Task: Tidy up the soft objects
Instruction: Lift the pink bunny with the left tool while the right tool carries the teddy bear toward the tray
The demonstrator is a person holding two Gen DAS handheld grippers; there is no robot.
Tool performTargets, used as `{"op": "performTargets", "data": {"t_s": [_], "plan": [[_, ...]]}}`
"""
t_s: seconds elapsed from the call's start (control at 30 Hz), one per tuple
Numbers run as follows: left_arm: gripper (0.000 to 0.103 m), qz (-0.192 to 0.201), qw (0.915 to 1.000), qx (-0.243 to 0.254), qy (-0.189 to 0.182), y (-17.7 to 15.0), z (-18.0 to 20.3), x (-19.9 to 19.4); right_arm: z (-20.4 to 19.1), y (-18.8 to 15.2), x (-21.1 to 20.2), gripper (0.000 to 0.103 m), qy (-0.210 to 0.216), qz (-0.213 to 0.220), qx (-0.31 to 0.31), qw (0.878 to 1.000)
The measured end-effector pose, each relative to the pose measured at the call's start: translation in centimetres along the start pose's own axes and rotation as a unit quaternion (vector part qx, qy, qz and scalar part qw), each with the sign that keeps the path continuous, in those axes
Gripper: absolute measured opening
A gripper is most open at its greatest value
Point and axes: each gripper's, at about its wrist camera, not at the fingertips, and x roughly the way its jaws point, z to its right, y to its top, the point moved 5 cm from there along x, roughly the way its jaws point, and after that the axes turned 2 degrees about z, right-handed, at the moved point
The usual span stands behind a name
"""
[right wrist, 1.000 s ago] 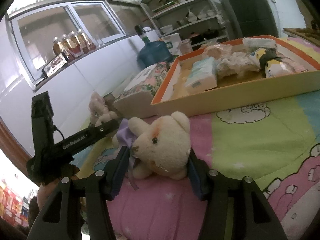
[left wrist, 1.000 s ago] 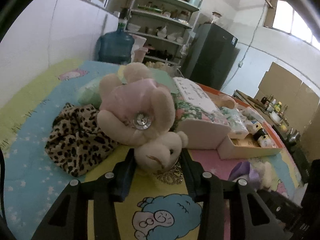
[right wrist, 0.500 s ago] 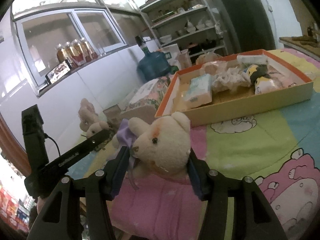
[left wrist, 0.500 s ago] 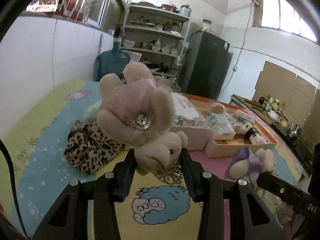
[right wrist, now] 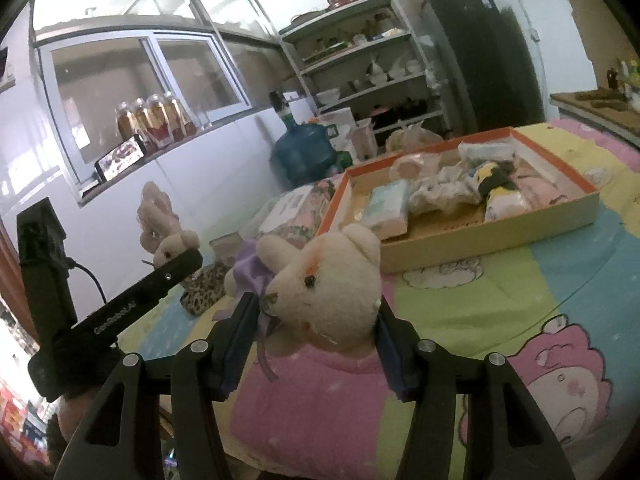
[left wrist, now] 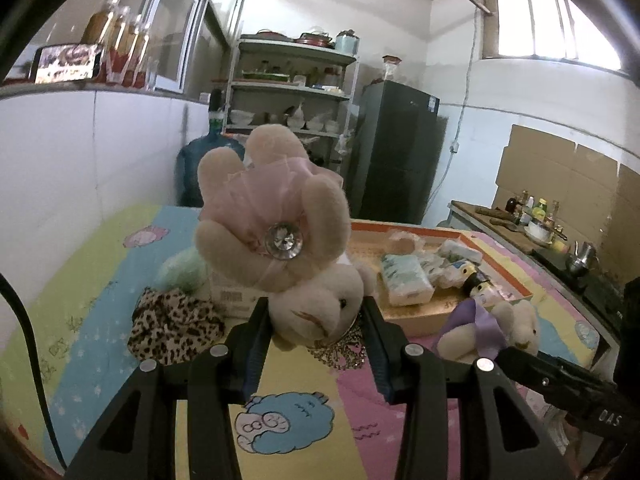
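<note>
My left gripper is shut on the head of a pink-dressed plush bear, which hangs upside down above the cartoon bedspread. That bear and the left gripper's black body also show at the left of the right wrist view. My right gripper is shut on a cream bear with a purple bow, lifted off the bedspread; the same bear shows at the lower right of the left wrist view. A leopard-print cloth and a pale green soft item lie on the bedspread.
An orange-rimmed cardboard tray holds several packets and soft items. A floral box lies beside it. A blue water jug, shelves and a dark fridge stand beyond the bed. A white wall runs along the left.
Both grippers have risen with their bears still gripped. The bedspread, leopard cloth and tray now sit lower and farther in both views, and the right-hand bear has come into the left wrist view.
</note>
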Motion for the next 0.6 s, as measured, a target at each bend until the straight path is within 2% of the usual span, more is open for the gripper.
{"op": "performTargets", "data": {"t_s": [0.6], "plan": [[0.045, 0.022, 0.9988, 0.037, -0.024, 2.5, 4.7, 0.6, 2.7, 4.5, -3.4, 0.058, -0.048, 0.060, -0.017, 0.997]]}}
